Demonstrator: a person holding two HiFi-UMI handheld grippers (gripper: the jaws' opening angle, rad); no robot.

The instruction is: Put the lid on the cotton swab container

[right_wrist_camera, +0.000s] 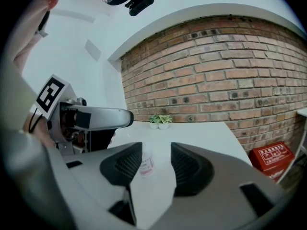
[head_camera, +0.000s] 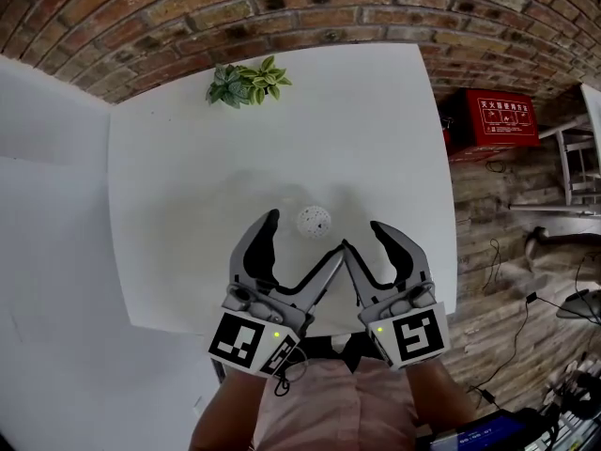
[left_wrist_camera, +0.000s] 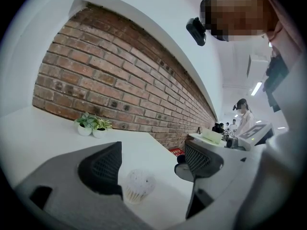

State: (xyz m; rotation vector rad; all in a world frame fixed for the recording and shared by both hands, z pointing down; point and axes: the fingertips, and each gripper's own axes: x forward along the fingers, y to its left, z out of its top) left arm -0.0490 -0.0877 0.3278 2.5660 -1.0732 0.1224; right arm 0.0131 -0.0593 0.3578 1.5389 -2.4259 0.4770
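**Inspector:** While you hold both tools over the near part of the white table [head_camera: 169, 158], your left gripper [head_camera: 305, 235] stands with its fingers wide apart and nothing pressed between the pads.

**Operator:** And the other one?

**Inspector:** Your right gripper [head_camera: 362, 236] shows a narrower gap and also grips nothing. Its inner finger nearly meets the left gripper's inner finger.

**Operator:** Where is the container?

**Inspector:** The cotton swab container [head_camera: 314, 220] stands upright on the table just beyond the fingertips, clear of every pad. Seen along your left jaws, it lies close to the left-hand finger. Seen along your right jaws, it sits in the gap, nearer the left-hand finger. Whether it is capped, I cannot tell.

**Operator:** Anything further out?

**Inspector:** Two potted plants [head_camera: 246, 83], well beyond the fingertips, against the brick wall [head_camera: 282, 7].
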